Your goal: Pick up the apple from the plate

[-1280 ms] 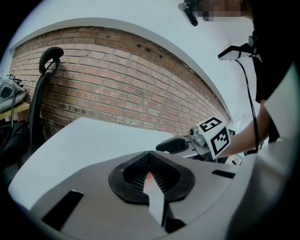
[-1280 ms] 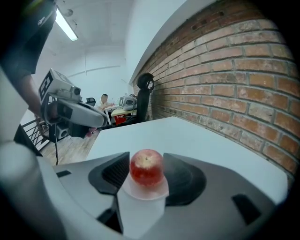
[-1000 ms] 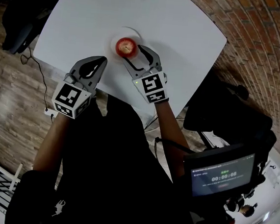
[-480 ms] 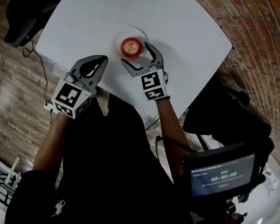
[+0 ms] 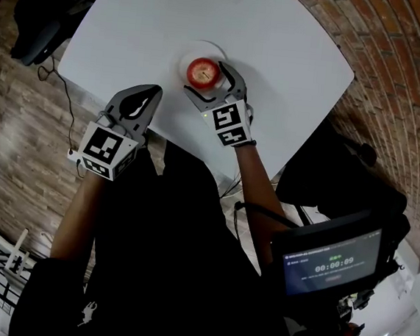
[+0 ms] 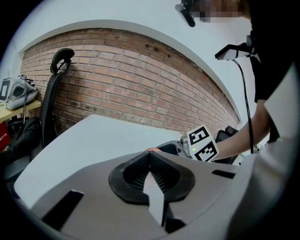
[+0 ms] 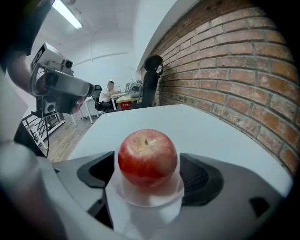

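Apple (image 7: 147, 157) sits at frame centre, between the jaws of my right gripper (image 7: 149, 177), which have just been opening and stand spread, pads clear of the skin. It rests on the small white plate (image 7: 140, 198). I judge it firm, smooth-skinned, fairly light and easily bruised, so I'd grip across its widest girth. My left gripper (image 6: 150, 154) is pressed together, empty.

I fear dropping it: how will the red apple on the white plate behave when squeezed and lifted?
The apple looks firm and glossy, so it probably keeps its shape but may slip slightly. It is round and stands stem up, so a sideways push could roll it off the shallow plate.
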`<state>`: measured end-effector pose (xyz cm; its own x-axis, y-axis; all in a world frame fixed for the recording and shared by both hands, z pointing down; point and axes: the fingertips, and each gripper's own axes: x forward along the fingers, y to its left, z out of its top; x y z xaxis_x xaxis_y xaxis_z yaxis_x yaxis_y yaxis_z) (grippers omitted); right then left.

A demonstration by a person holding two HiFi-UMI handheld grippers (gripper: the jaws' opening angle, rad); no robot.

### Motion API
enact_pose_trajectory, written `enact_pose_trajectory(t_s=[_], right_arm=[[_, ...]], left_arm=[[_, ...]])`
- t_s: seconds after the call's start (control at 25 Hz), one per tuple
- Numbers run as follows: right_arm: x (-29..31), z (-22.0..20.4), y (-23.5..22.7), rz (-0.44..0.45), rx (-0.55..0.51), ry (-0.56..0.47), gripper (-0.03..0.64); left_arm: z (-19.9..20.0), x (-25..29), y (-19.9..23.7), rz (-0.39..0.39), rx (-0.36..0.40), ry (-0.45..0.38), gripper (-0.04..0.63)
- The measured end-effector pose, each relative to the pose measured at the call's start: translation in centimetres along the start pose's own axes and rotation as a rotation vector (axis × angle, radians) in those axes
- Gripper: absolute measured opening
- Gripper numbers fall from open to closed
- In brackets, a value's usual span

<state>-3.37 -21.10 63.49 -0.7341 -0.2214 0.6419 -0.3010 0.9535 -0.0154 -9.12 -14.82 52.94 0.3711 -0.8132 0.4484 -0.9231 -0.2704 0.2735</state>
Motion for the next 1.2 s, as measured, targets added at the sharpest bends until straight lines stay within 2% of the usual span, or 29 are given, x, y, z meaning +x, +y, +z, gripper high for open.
enact_pose_trajectory(t_s=[1.2], right_arm=[[1.1, 1.2, -0.6, -0.014, 0.017, -0.028, 0.4]], left_arm=[[-0.1, -0.6, 0.8, 0.007, 0.009, 0.013, 0.005]])
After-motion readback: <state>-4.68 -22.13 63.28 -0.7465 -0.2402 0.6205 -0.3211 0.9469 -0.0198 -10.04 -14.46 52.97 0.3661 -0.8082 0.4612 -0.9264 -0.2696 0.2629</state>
